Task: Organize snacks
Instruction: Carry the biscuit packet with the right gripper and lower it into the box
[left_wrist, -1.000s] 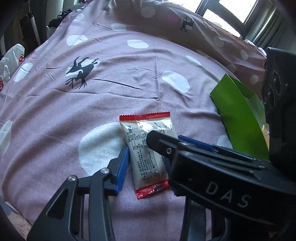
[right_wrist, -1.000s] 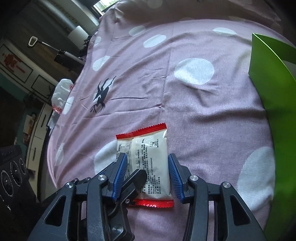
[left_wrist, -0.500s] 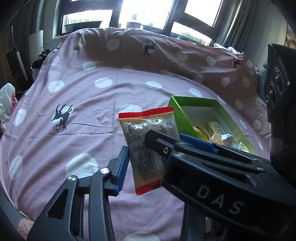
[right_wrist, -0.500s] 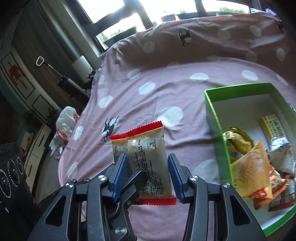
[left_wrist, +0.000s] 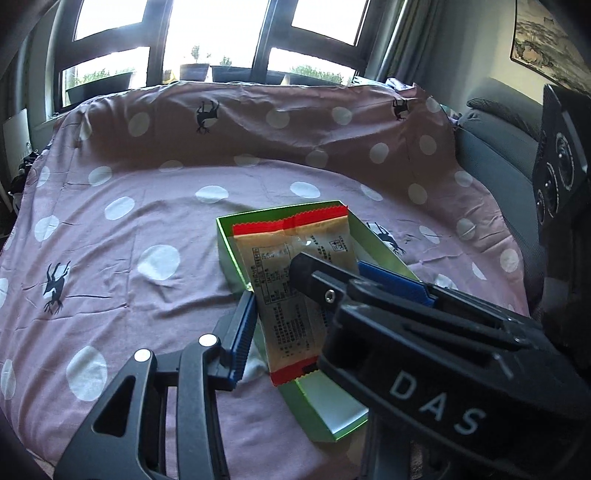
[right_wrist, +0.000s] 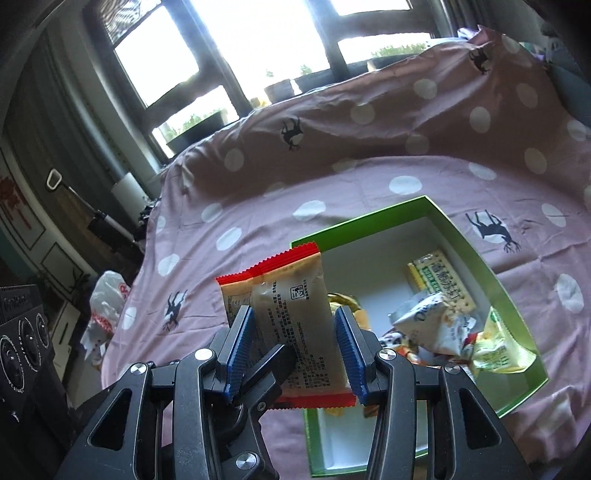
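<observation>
Covering surface: pink dotted sheet (left_wrist: 155, 306) w/ deer print; windows (left_wrist: 221, 33) behind. Both tools clamped on snack pack (right_wrist: 295, 317).

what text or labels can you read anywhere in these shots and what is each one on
"DAS": white letters on the black body of the right claw, seen from the left wrist view.
Small black print and a square symbol on the red-edged snack packet: too small to read.
Green characters on the cream packet in the green box: too blurred to read.
Lettering on the white pouch: not legible.
</observation>
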